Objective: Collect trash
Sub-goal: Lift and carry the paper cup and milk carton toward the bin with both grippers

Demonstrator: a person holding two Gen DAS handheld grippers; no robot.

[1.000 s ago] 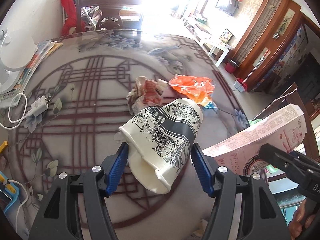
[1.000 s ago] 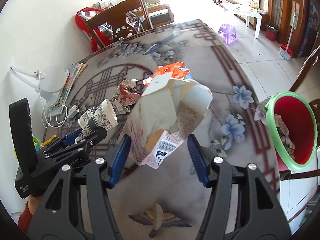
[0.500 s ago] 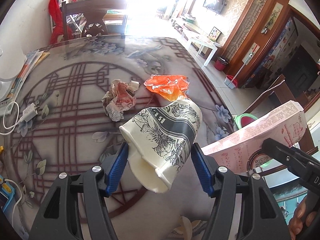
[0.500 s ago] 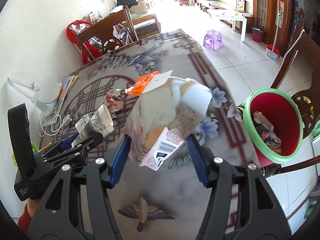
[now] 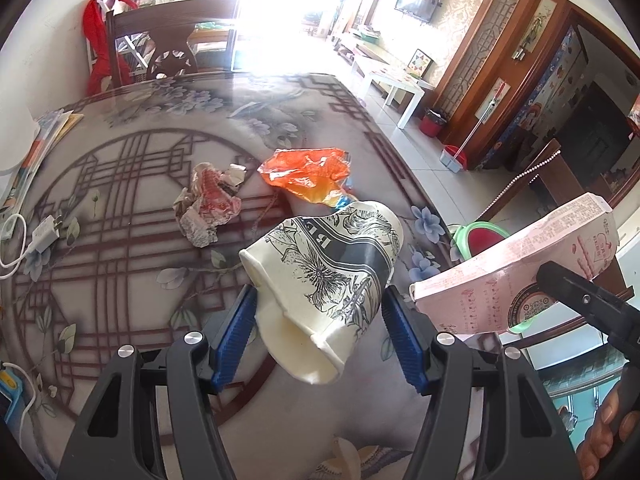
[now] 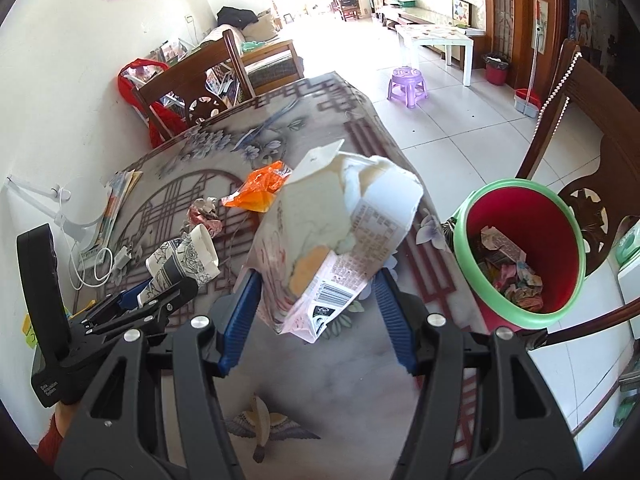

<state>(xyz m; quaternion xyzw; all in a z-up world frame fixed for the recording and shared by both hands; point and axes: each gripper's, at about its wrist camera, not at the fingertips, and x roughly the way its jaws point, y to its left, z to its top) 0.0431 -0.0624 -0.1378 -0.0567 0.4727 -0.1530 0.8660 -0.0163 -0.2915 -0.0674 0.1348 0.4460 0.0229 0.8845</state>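
Both grippers have drifted toward the surface's right edge, bringing the red bin (image 6: 520, 248) closer. Left gripper (image 5: 318, 320) fingers clamp a floral paper cup (image 5: 328, 268) lettered "BE". Right gripper (image 6: 316, 304) fingers clamp a torn pink carton (image 6: 336, 236) with a barcode. Behind, on the patterned surface (image 5: 120, 208), lie a crumpled wrapper (image 5: 208, 204) and an orange bag (image 5: 308, 176). Green-rimmed, the bin stands just beside the surface, holding scraps.

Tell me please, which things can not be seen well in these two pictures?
- Bin, left view: mostly hidden behind the carton.
- Bin bottom, right view: covered by scraps.
- Cup inside, left view: only a pale, squashed mouth shows.
- Cup lettering, right view: too small.
- Wrapper, right view: partly behind the carton.
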